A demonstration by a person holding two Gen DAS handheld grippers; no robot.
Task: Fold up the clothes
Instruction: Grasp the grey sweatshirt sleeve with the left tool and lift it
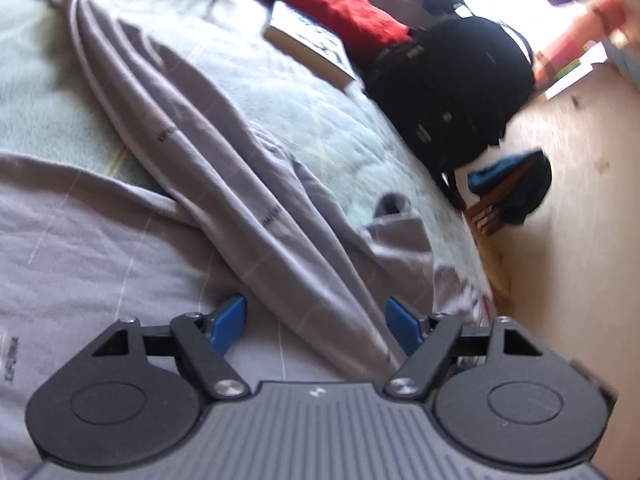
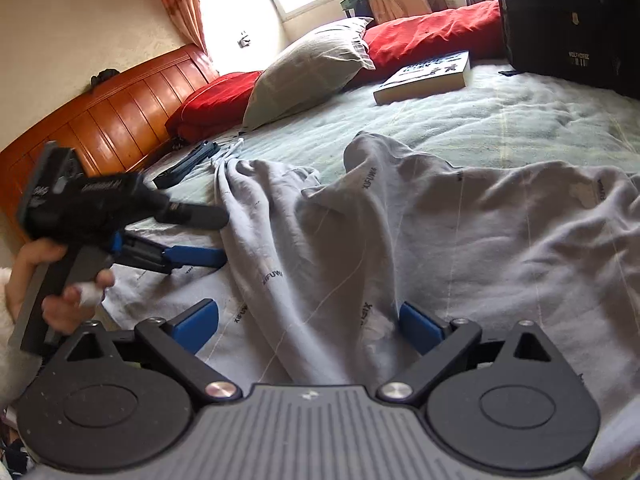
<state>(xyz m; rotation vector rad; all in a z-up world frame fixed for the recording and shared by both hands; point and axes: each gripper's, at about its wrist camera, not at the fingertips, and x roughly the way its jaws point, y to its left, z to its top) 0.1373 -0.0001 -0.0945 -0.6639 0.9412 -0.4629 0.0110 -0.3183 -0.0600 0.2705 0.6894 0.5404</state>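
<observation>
Left gripper (image 1: 316,326): blue fingers (image 1: 230,322) spread wide, holding nothing, poised low over a long bunched ridge of the garment (image 1: 224,184) that runs between them. Seen also from the right wrist view, held in a hand (image 2: 44,280), fingers parted over the cloth's left edge.

Right gripper (image 2: 310,328): fingers (image 2: 198,324) likewise wide apart and empty, straddling a raised fold near the garment's near edge.

Garment: grey, thin knit, lying rumpled and only partly spread across the bed (image 2: 500,120), a twisted end trailing to the far left. Judged light, soft and limp; it will sag and drape when lifted, not hold a crease by itself, and is unlikely to slip from the pads. Best taken by a hem or corner at the near edge, one gripper each side, not by the bunched middle.

Writing: small repeated dark print on the cloth, reading roughly "XIFUWA"; exact letters uncertain.

Beyond: book (image 2: 426,76), cover text not legible; grey pillow (image 2: 312,64); red pillows (image 2: 432,36); black bag (image 2: 572,24), small label unreadable.
</observation>
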